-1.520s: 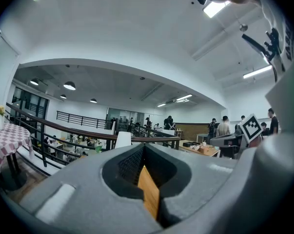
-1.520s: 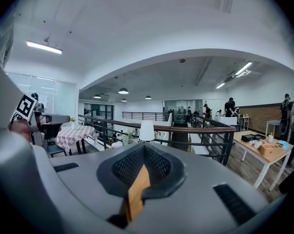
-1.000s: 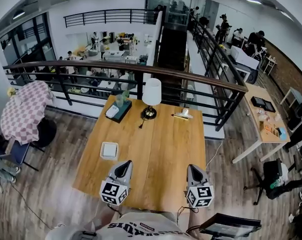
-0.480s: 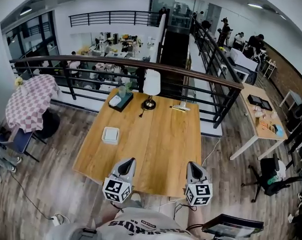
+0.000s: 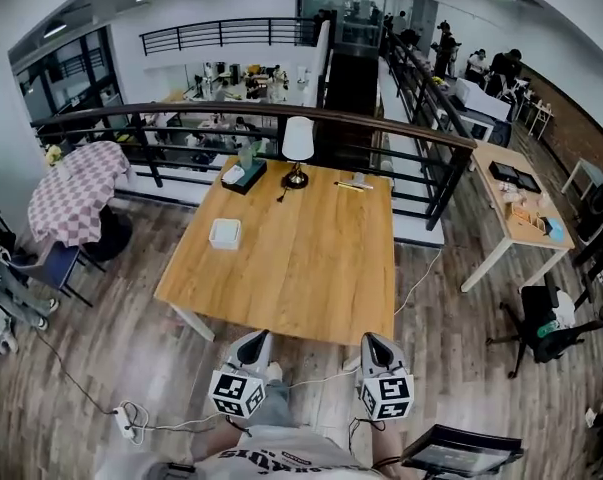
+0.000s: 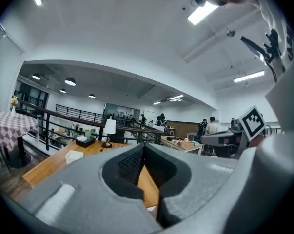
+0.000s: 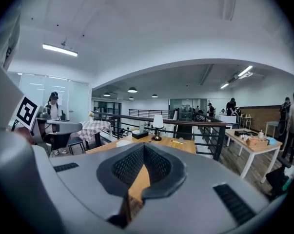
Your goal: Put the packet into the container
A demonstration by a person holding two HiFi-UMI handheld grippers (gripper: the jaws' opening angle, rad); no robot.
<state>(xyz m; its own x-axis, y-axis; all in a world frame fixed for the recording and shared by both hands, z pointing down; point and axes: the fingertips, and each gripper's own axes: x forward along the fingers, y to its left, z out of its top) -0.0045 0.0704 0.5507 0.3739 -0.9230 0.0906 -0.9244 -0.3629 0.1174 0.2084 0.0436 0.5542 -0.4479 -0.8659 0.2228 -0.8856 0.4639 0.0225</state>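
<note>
Readable writing: almost none. The print on your shirt (image 5: 281,458) at the bottom of the head view is upside down and cut off, so no word can be read. The only labels are the black-and-white square markers on the gripper cubes. Left gripper (image 5: 253,340) has its jaws closed tip to tip with nothing between them, and the left gripper view (image 6: 144,147) shows the pads meeting with only tabletop behind the gap. The right gripper (image 5: 374,342) is the same, pressed together and empty, as the right gripper view (image 7: 144,147) confirms. The head view alone shows you holding both grippers off the near edge of the wooden table (image 5: 301,268), over the floor, well apart from everything on it. It also shows a cable and power strip (image 5: 127,424) on the floorboards and a checked-cloth table (image 5: 76,193) to the left. The packet (image 5: 353,184), small, flat and pale, lies at the table's far edge, right of the lamp (image 5: 298,148). The white square container (image 5: 224,233) sits on the left side of the table, well apart from the packet. A dark tray with a tissue box (image 5: 243,175) stands left of the lamp. The left gripper view shows the container (image 6: 74,155) clearly, while the gripper body hides the packet there. The right gripper view shows the packet (image 7: 177,141) beyond the lamp (image 7: 158,123), with the container only a white sliver. Each gripper view catches the other gripper's marker cube at its edge.
</note>
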